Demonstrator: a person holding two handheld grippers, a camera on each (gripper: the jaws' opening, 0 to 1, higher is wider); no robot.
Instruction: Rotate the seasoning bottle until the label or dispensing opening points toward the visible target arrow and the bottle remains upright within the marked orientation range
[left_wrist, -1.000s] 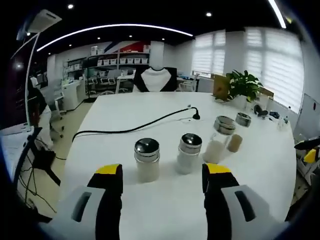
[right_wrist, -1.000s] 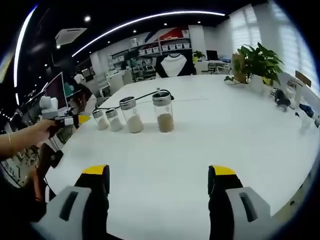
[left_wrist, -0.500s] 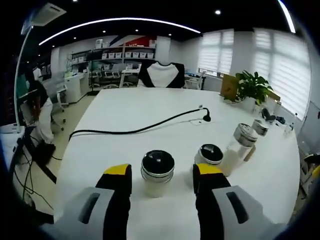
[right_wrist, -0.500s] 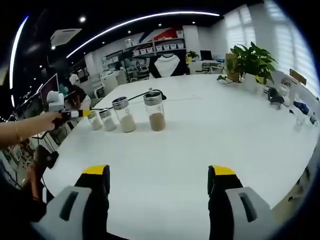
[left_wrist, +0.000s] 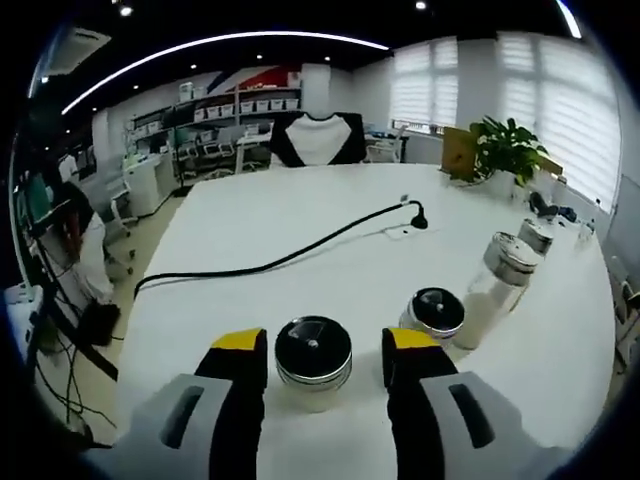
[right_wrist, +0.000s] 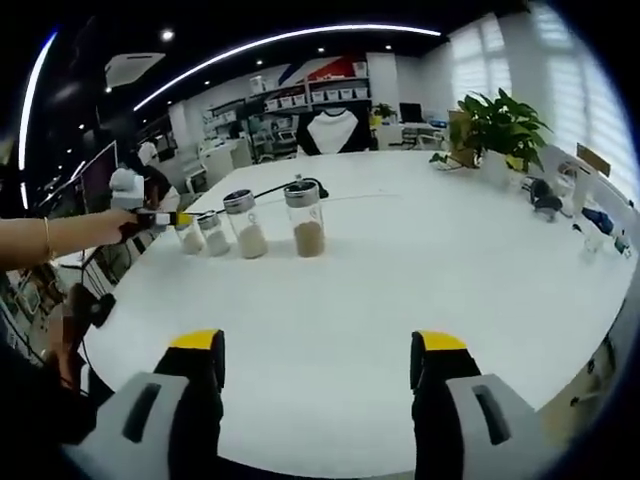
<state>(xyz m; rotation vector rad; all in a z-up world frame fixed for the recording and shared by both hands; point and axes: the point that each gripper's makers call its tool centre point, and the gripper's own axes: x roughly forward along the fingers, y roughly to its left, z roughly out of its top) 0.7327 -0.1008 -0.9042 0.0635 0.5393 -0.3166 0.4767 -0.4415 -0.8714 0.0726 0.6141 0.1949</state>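
Between the yellow-tipped jaws of my left gripper (left_wrist: 325, 350) stands a short seasoning bottle (left_wrist: 313, 352) with a dark shiny metal lid and pale contents, upright. The jaws flank it with a small gap on each side, so the gripper is open. To its right stand a second short bottle (left_wrist: 435, 312), a taller one (left_wrist: 500, 285) and a far one (left_wrist: 537, 235). The right gripper view has the same row of bottles (right_wrist: 246, 225) at the far left of the white table (right_wrist: 400, 260), with the left gripper (right_wrist: 150, 215) at its end. My right gripper (right_wrist: 318, 350) is open with nothing between its jaws.
A black cable (left_wrist: 270, 262) runs across the table behind the bottles. A potted plant (right_wrist: 500, 125) and small items stand at the far right edge. A person's hand (right_wrist: 60, 235) holds the left gripper. Shelves and desks fill the room behind.
My left gripper has moved forward and down, so the short bottle now sits deeper between its jaws, and the jaws have narrowed a little. The right gripper view has barely shifted.
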